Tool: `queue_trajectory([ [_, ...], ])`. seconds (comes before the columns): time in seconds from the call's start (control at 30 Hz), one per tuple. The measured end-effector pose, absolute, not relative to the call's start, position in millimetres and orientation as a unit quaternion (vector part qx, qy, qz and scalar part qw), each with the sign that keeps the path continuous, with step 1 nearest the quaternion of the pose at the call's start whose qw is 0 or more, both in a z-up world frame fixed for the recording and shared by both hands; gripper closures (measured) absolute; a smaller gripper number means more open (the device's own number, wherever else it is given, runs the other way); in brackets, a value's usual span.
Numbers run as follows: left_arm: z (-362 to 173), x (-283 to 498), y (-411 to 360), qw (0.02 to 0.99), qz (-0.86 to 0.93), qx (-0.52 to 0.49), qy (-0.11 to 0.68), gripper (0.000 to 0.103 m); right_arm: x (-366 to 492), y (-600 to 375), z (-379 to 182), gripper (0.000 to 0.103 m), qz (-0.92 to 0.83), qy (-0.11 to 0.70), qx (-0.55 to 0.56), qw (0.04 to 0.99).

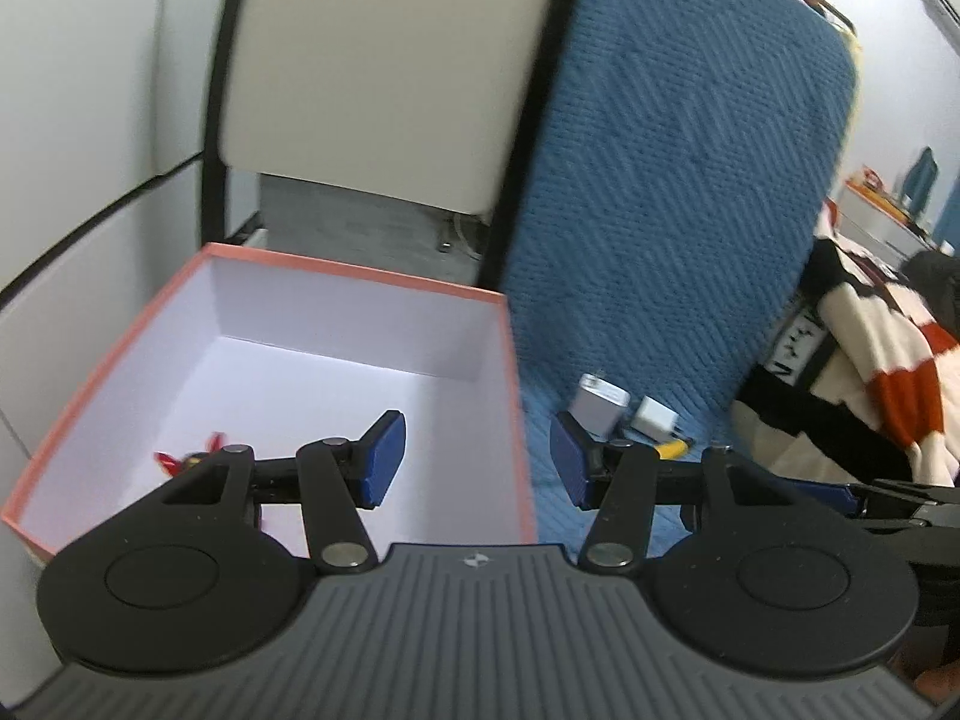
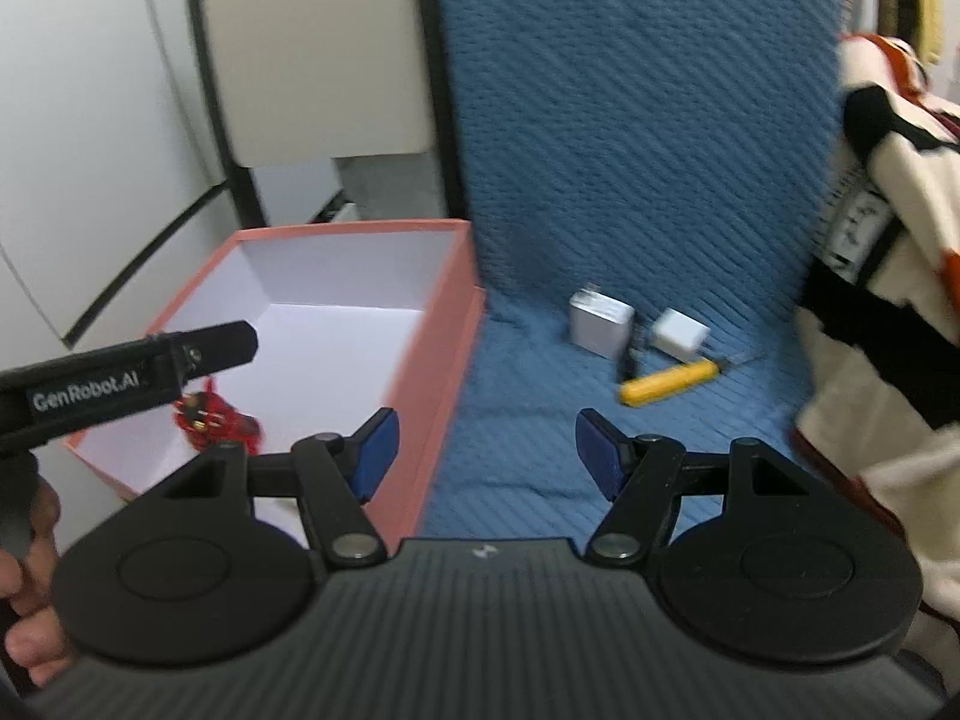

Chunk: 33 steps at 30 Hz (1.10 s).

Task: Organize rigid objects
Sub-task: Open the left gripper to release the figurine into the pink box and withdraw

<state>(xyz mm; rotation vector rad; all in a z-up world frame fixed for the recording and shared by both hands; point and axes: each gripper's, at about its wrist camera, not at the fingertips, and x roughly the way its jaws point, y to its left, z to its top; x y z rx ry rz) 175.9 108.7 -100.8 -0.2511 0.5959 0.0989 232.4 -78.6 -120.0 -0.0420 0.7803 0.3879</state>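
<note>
A pink box (image 1: 360, 269) with a white inside stands on the left, also in the right wrist view (image 2: 447, 324). A red object (image 2: 216, 420) lies in its near corner, partly seen in the left wrist view (image 1: 180, 459). On the blue blanket (image 2: 630, 150) lie a silver charger (image 2: 600, 324), a white charger (image 2: 681, 333) and a yellow tool (image 2: 669, 383). The chargers also show in the left wrist view (image 1: 600, 405). My left gripper (image 1: 477, 459) is open and empty above the box's right wall. My right gripper (image 2: 486, 456) is open and empty, straddling the box edge and blanket.
A striped cream, black and orange blanket (image 2: 888, 330) lies bunched at the right. A cream chair back with black frame (image 1: 384, 72) and a white wall stand behind the box. The left gripper's arm (image 2: 120, 372) reaches over the box.
</note>
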Motion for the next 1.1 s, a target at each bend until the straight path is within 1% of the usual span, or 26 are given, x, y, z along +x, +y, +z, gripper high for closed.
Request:
queue_trajectory([
  [0.03, -102.7, 176.4, 101.2, 0.948, 0.041, -0.121, 0.290, 0.037, 231.0, -86.3, -122.2, 0.035, 0.182, 0.379, -0.017, 0.907],
  [0.07, -104.2, 176.3, 93.2, 0.949, 0.031, -0.121, 0.289, 0.035, 230.1, -95.5, -125.4, 0.035, 0.176, 0.381, -0.013, 0.908],
  [0.33, -118.6, 181.2, 33.5, 0.949, -0.004, -0.095, 0.301, 0.035, 221.1, -146.7, -141.3, 0.035, 0.140, 0.386, 0.007, 0.912],
  [0.57, -135.0, 179.0, 8.9, 0.943, -0.009, -0.096, 0.320, 0.035, 214.1, -176.5, -155.4, 0.035, 0.122, 0.387, 0.002, 0.914],
  [0.83, -154.7, 175.6, -20.1, 0.940, -0.016, -0.066, 0.334, 0.035, 205.6, -195.7, -176.4, 0.035, 0.116, 0.391, 0.003, 0.913],
  [1.1, -177.8, 221.6, -20.6, 0.939, -0.009, -0.072, 0.337, 0.035, 224.8, -189.3, -183.1, 0.035, 0.128, 0.381, 0.008, 0.915],
])
